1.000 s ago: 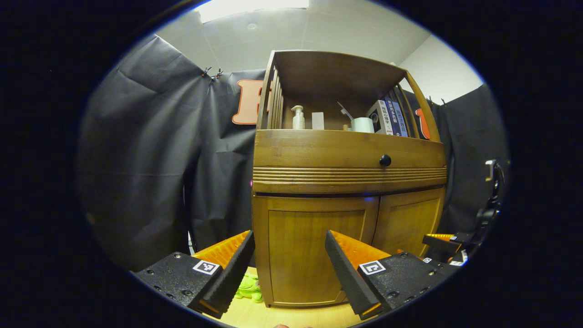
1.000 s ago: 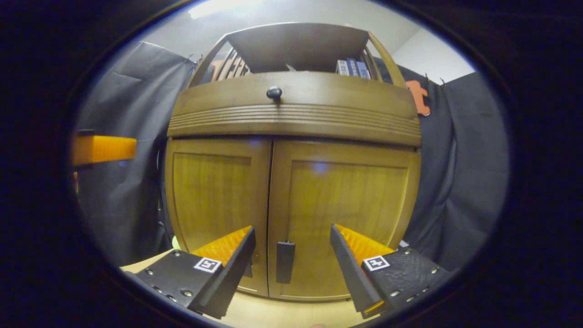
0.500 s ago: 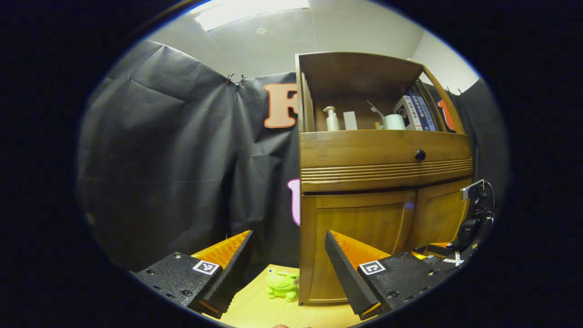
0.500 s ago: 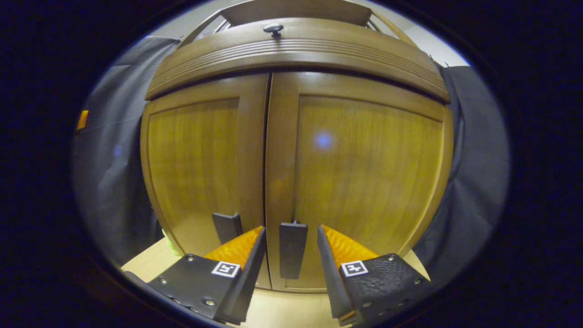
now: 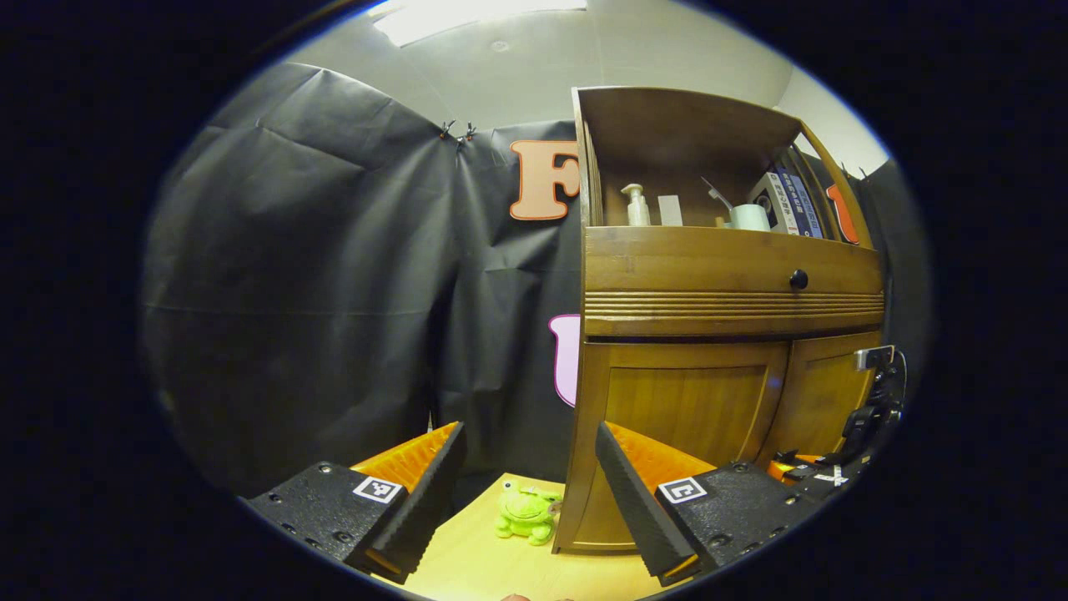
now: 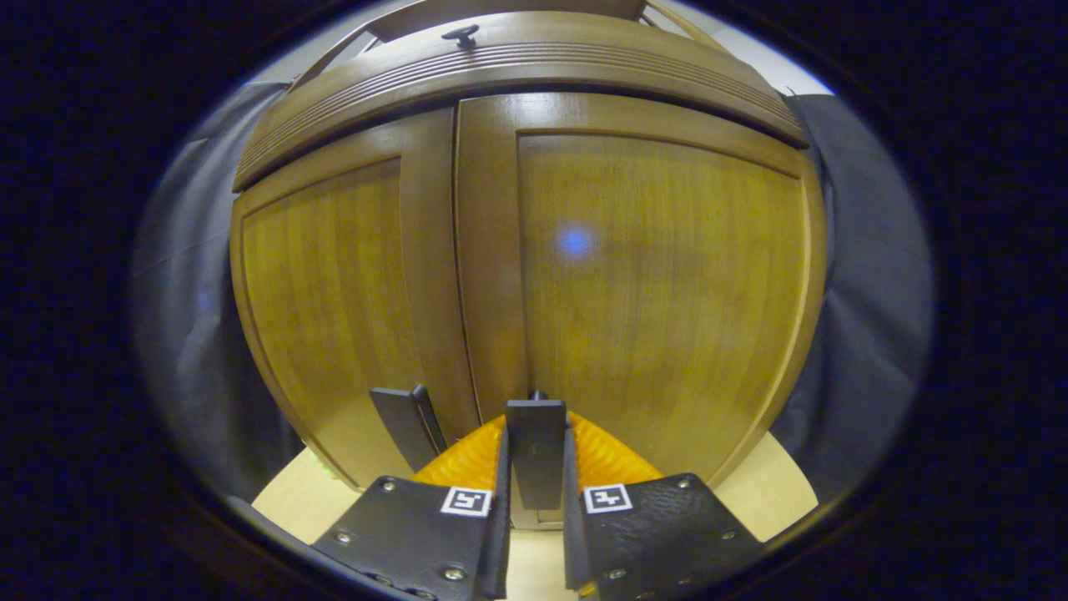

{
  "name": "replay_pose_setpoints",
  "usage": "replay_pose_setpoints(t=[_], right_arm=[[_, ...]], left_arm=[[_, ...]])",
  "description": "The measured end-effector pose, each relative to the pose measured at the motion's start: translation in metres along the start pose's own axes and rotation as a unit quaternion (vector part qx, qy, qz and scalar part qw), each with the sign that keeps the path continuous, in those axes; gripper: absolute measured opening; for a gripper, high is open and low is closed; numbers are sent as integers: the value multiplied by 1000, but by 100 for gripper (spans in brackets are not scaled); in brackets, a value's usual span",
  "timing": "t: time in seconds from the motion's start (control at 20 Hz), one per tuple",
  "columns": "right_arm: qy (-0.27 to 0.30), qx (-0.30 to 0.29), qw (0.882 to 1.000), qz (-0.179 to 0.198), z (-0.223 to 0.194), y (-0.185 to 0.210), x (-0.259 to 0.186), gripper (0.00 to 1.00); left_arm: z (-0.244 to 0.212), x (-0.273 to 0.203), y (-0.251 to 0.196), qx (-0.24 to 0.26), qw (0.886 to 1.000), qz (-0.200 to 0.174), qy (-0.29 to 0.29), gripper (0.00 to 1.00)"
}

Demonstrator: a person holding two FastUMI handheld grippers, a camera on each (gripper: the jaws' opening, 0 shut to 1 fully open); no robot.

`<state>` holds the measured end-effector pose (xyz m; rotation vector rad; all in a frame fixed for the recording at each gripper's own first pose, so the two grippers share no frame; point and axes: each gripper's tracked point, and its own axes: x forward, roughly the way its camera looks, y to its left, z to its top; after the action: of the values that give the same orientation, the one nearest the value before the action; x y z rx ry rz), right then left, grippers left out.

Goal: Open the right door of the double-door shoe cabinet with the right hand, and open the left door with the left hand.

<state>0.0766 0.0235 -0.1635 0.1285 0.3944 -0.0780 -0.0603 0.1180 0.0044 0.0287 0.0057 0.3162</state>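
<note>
Right gripper view, nearest first: the right gripper has its 2 fingers drawn in against the flat dark handle of the right door, 1 on each side face. They appear to pinch it, though at this angle I cannot be sure both pads press firmly. Gripping the handle by its sides makes sense, since a pull straight back would then swing the door on its outer hinge without the fingers sliding off. Just beside it, across the centre seam, the left door carries its own handle, untouched and clear of the fingers. Both doors lie flush and closed under the ribbed drawer front, so neither opening has begun.

Left gripper view: the left gripper is spread wide and holds nothing. It sits off the cabinet's left corner, well apart from the doors, probably waiting so it does not crowd the right hand. Between its fingers, on the pale floor, sits a small green frog toy just beside the cabinet base. Beyond stands the shoe cabinet with a pump bottle and books on its open shelf. The right gripper shows again at the far edge, low against the doors.
</note>
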Motion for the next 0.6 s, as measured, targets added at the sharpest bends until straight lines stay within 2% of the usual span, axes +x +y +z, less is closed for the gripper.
replay_pose_setpoints(t=[0.1,0.25,0.3,0.4,0.45,0.55,0.6], right_arm=[[-1,-1,1000,-1,-3,-4,-10,26],[-5,5,1000,-7,-7,-8,-24,26],[-6,5,1000,-10,-5,-8,-26,26],[-8,6,1000,-15,-1,-11,-30,26],[-9,8,1000,-15,-5,-14,-35,26],[-11,11,1000,-17,-10,-20,-47,26],[-13,11,1000,-18,-10,-22,-50,26]], left_arm=[[1,0,-3,4,1000,-6,0,92],[2,-3,-10,9,1000,-20,-1,96],[2,-3,-14,9,1000,-25,-1,92],[2,-5,-22,8,999,-38,-2,99],[3,-6,-26,7,999,-45,-2,92],[2,-9,-35,6,998,-59,-1,92],[2,-11,-39,7,998,-65,-1,99]])
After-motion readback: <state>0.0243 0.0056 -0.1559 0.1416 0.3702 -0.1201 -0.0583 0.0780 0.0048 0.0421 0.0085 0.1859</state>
